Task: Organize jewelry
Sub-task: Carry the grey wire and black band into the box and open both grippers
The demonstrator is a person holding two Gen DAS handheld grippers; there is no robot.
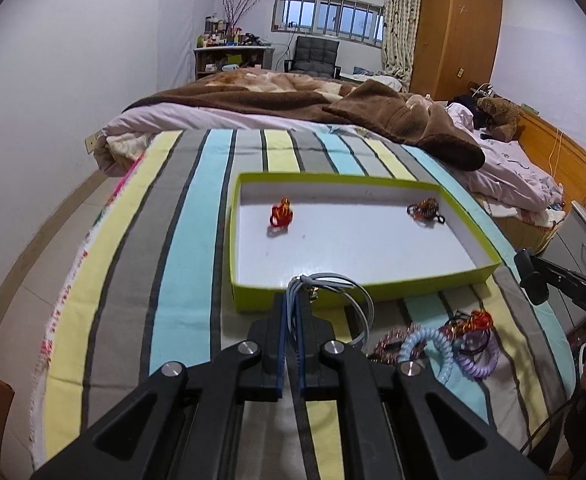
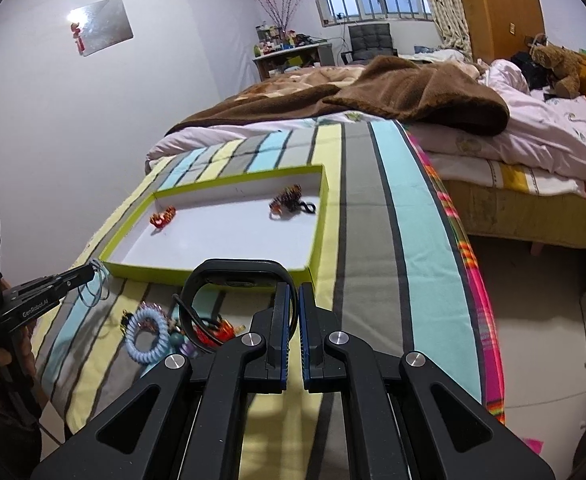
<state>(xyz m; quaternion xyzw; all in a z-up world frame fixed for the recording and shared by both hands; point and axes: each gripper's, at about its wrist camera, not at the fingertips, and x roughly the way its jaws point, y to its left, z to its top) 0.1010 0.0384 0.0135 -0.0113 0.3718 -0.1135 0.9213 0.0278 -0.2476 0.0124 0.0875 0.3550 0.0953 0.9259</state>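
- Clenched on a bundle of pale blue-grey cords (image 1: 329, 292), your left gripper (image 1: 291, 308) hangs just short of the near wall of the green-rimmed box (image 1: 489, 268), the loops dangling to the right of its fingers (image 1: 279, 344).
- Your right gripper (image 2: 293, 308) is likewise shut, grasping a black band (image 2: 229, 276) that arches up and to the left of its tips, in front of the same box's near wall.
- Step in hand, as it reads: both pieces are lifted off the pile and about to go into the box, where a red trinket (image 1: 281, 212) sits at the left and a dark beaded piece (image 1: 425, 208) near the far right corner.
- Next move calls for carrying each piece over the near wall, well onto the white floor of the box, and only then releasing; the limp cord loops could catch on the rim if you pass too low.
- Still waiting on the striped cloth (image 1: 181, 280), just in front of the box: a light blue coil tie (image 1: 429, 344), a purple coil tie (image 1: 485, 360) and a tangle of red and gold pieces (image 1: 477, 320), all touching one another.
- Your two grippers work close together over that pile, so they may crowd each other at the box's edge.
- Beyond lie a brown blanket (image 1: 393, 120) and a teddy bear (image 1: 501, 116), well apart from the work.
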